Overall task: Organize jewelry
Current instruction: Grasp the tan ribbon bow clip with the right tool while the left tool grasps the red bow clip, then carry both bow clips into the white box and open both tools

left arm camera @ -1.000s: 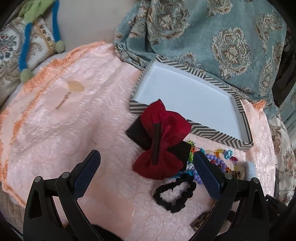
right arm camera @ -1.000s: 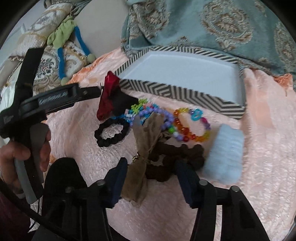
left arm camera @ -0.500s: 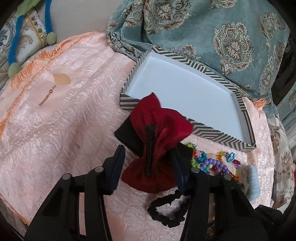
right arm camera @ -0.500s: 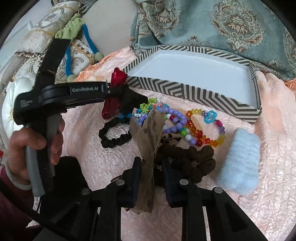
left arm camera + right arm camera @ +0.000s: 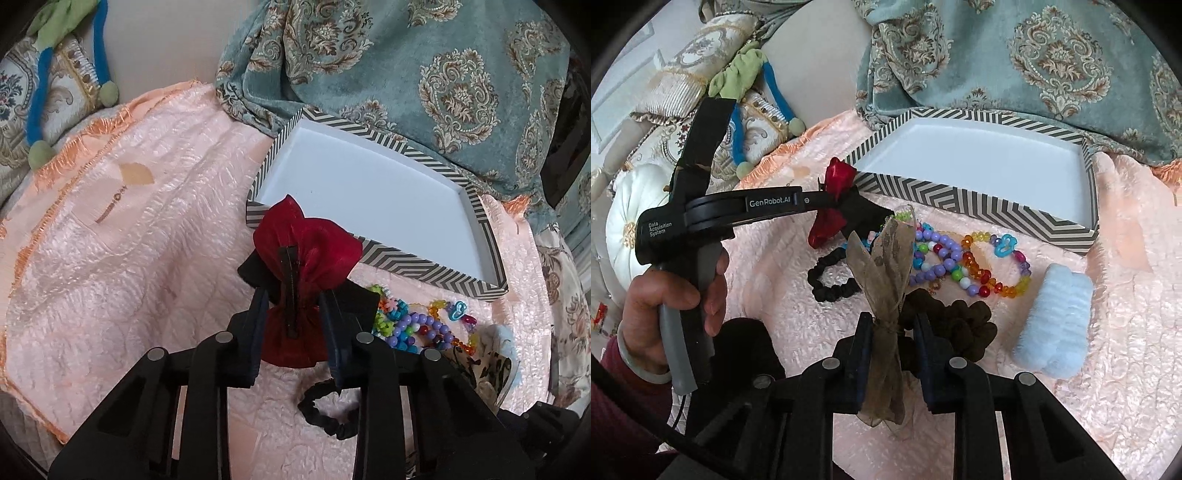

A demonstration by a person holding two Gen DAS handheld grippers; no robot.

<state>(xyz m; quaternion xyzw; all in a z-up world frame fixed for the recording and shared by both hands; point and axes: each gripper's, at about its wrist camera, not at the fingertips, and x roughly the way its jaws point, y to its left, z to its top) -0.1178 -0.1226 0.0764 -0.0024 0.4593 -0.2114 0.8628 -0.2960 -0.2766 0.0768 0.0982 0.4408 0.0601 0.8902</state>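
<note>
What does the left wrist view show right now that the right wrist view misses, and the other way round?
Only the left: the black clip bar down the red bow, pinched by the left tongs. Only the right: the brown scrunchie, the blue fluffy band, the person's hand, and the right tongs shut on a tan gauze bow. Both: the striped box, bead bracelets, black scrunchie.

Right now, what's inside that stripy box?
Nothing that shows. The stripy box has a bare white floor in both views. The red bow, held in the left claw, covers the box's near corner in the left view, so that bit is hidden.
</note>
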